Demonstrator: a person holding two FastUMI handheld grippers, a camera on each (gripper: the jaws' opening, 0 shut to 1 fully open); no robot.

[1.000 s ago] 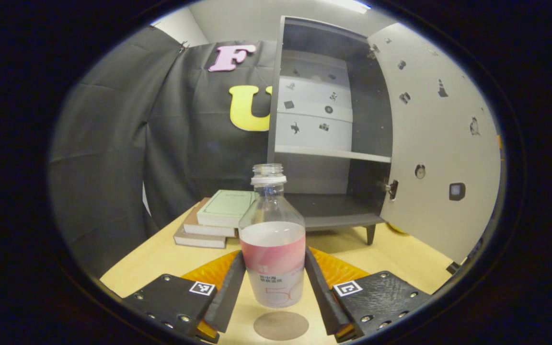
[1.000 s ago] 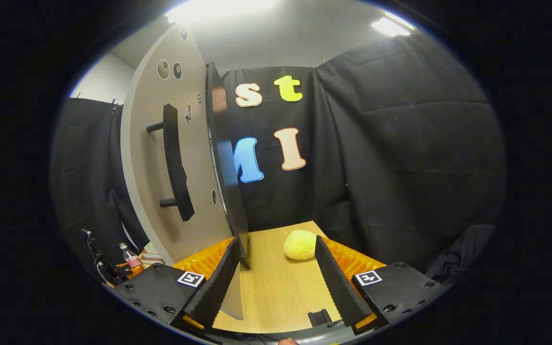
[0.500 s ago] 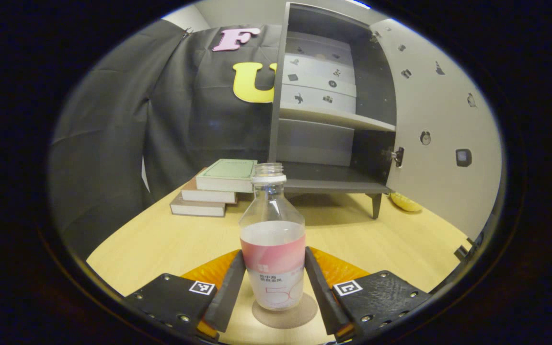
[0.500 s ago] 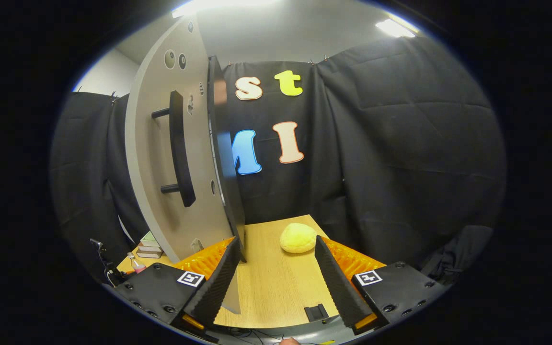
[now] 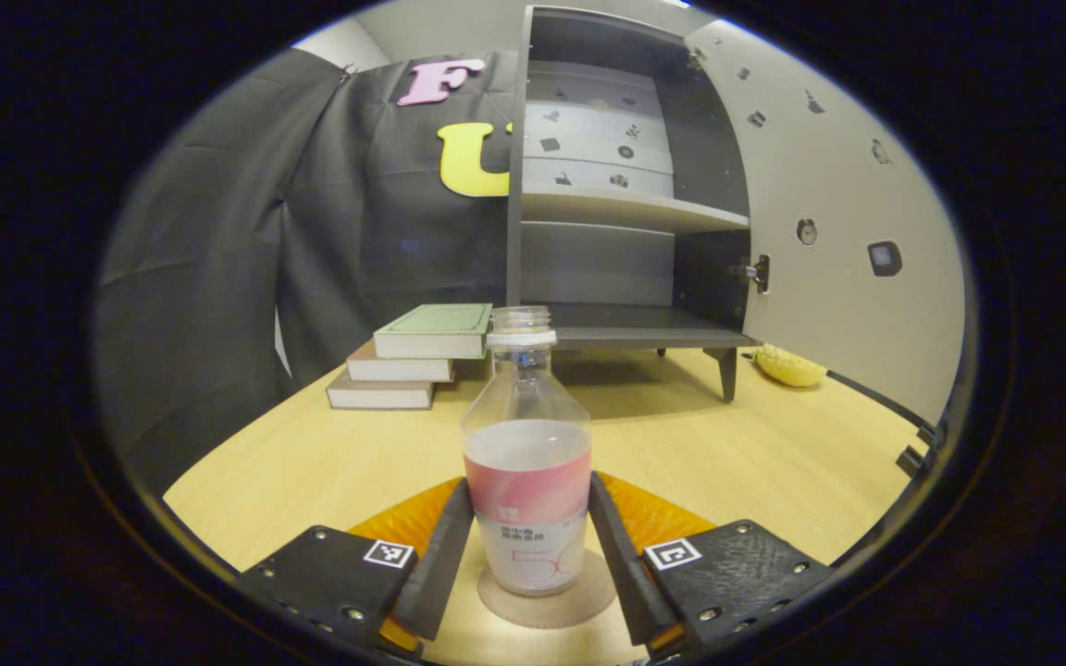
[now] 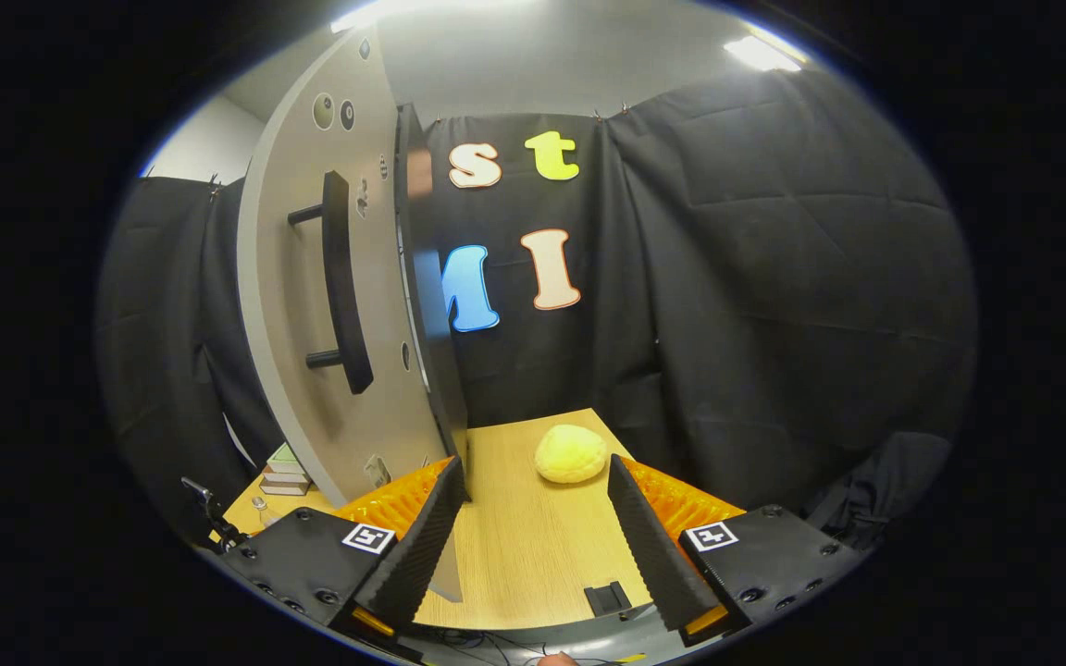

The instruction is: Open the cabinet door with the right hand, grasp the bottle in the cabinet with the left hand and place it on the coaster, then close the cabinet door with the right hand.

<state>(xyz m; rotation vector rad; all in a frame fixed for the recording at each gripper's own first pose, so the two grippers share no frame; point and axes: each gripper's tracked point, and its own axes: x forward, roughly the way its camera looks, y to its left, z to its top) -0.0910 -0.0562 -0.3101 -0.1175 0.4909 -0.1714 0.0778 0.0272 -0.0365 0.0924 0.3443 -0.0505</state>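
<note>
Both left gripper (image 5: 526, 555) fingers pinch bottle (image 5: 526, 481), upright on coaster (image 5: 547, 603); right gripper (image 6: 533, 532) level, spread wide beside cabinet door (image 6: 311, 305).

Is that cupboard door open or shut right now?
Open. The cabinet door is swung wide to the side, so the cabinet's bare shelves are exposed; in the right gripper view its handle faces outward.
</note>
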